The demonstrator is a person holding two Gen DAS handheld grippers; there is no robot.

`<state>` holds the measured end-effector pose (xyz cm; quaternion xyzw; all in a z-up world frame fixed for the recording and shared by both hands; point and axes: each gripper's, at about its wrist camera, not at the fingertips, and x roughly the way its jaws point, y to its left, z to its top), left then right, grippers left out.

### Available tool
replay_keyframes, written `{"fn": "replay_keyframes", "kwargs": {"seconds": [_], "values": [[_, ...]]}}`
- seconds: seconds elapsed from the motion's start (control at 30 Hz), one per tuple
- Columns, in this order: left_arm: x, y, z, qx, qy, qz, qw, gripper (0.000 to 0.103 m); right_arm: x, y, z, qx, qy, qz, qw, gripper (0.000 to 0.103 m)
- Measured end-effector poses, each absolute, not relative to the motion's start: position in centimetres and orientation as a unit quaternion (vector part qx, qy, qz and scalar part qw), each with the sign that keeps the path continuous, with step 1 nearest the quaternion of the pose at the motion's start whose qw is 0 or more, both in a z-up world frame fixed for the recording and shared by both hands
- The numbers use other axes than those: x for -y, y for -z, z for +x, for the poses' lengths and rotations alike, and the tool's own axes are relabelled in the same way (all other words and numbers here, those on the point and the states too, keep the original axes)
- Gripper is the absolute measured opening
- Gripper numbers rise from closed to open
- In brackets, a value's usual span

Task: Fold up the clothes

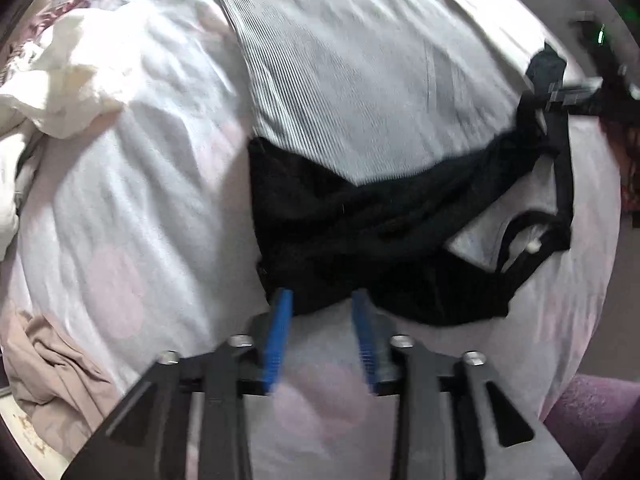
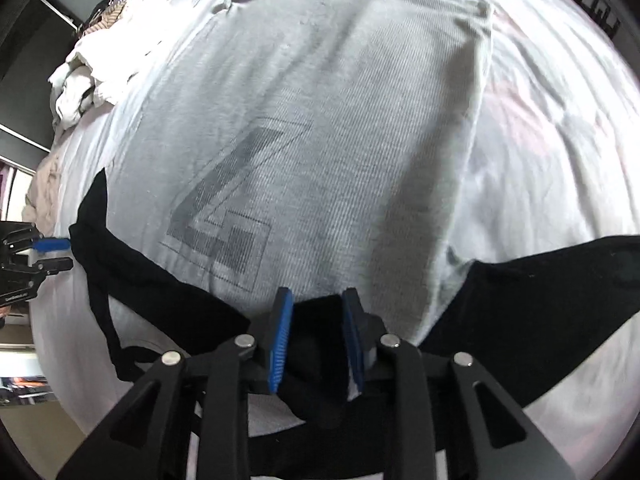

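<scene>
A black garment (image 1: 360, 216) is lying crumpled across the near end of a grey ribbed shirt (image 2: 320, 140) spread flat on the bed (image 1: 120, 184). The left claw (image 1: 322, 300) is gaping at its edge, gripping nothing; the right claw (image 2: 316, 300) is standing parted with black cloth between its blue fingers (image 2: 280, 332).

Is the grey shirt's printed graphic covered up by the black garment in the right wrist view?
No, the printed graphic lies fully exposed on the grey shirt, with the black garment draped only across the shirt's near edge.
</scene>
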<state>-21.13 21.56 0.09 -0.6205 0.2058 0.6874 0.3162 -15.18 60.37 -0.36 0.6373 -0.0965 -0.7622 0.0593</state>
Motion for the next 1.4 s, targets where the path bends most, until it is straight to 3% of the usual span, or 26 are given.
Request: {"fn": "replay_keyframes", "kwargs": {"seconds": [0.03,0.07,0.1,0.37,0.43,0.5,0.53,0.73,0.8,0.93,1.0,1.4], "values": [[-21.8,-0.5,-21.6,-0.203,-0.692,-0.616,0.317,0.044,-60.3,0.4,-15.0,0.094,0.764,0.635,0.058,0.022],[-22.1,-0.9,-22.1,-0.200,-0.697,-0.611,0.318,0.044,-60.4,0.3,-14.8,0.091,0.769,0.631,0.058,0.011],[-22.2,-0.9,-22.0,-0.202,-0.698,-0.608,0.321,0.044,-60.4,0.2,-14.6,0.088,0.773,0.626,0.058,0.007],[-24.6,1.5,-21.8,-0.269,-0.657,-0.607,0.357,0.042,-63.3,-3.7,-12.5,0.115,0.800,0.588,0.021,0.003],[-24.8,1.9,-22.1,-0.258,-0.650,-0.615,0.365,0.022,-64.2,-4.5,-11.9,0.120,0.805,0.581,0.004,0.003],[-24.9,2.2,-22.3,-0.247,-0.643,-0.621,0.373,0.009,-64.5,-4.9,-11.5,0.124,0.808,0.577,-0.012,0.003],[-24.9,2.1,-22.2,-0.247,-0.642,-0.621,0.376,0.009,-64.6,-4.9,-11.3,0.130,0.806,0.577,-0.012,0.003],[-24.0,0.5,-22.0,-0.250,-0.659,-0.614,0.356,0.011,-62.2,-3.7,-11.3,0.118,0.785,0.605,0.062,0.009],[-23.7,-0.2,-21.6,-0.253,-0.660,-0.610,0.358,0.012,-61.2,-3.2,-11.4,0.108,0.778,0.613,0.087,0.018],[-23.3,-0.8,-20.1,-0.271,-0.646,-0.607,0.373,0.027,-59.2,-2.1,-11.7,0.046,0.768,0.628,0.116,0.019],[-23.2,-0.7,-19.3,-0.284,-0.644,-0.603,0.376,0.030,-58.7,-1.8,-11.4,0.021,0.766,0.631,0.124,0.020],[-24.2,1.4,-18.5,-0.283,-0.634,-0.609,0.384,0.030,-58.8,-0.2,-15.6,-0.042,0.757,0.639,0.134,0.027]]}}
